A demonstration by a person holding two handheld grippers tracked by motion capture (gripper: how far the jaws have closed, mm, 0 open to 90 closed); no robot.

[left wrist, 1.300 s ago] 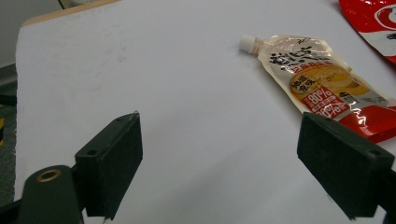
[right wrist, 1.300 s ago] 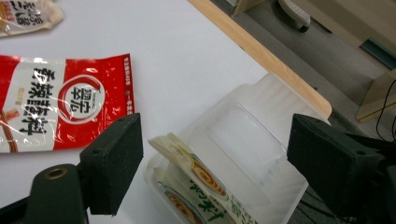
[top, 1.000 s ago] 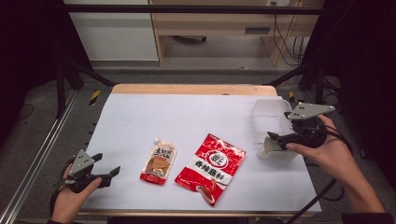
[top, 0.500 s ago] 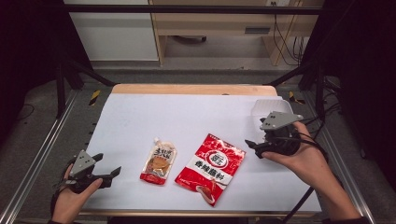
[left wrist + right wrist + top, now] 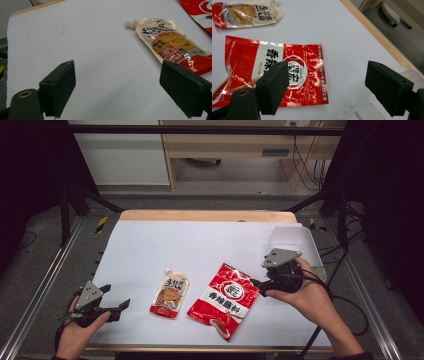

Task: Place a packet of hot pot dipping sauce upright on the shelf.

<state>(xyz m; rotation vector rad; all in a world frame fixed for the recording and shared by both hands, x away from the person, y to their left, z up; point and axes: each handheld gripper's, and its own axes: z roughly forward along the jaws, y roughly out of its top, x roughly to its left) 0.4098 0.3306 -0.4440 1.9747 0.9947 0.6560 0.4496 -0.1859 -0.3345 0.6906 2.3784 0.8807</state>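
A red snack packet (image 5: 225,297) lies flat on the white table (image 5: 200,245) near the front middle. Left of it lies a small spout pouch (image 5: 170,292) with a yellow and red label. My right gripper (image 5: 259,280) hangs open just off the red packet's right edge and points at it. In the right gripper view the red packet (image 5: 309,75) lies under and behind the left jaw of the right gripper (image 5: 329,92), with nothing between the pads. My left gripper (image 5: 116,296) rests open at the front left corner. The left gripper (image 5: 120,90) looks toward the pouch (image 5: 167,45).
A clear plastic tray (image 5: 305,245) stands at the table's right edge, behind the right hand. The table's wooden far edge (image 5: 205,215) borders the white sheet. Metal frame rails (image 5: 40,290) run along both sides. Cables trail from the right gripper over the right edge.
The right gripper has moved left and down, from over the clear tray to the red packet's right edge. The left gripper has stayed put.
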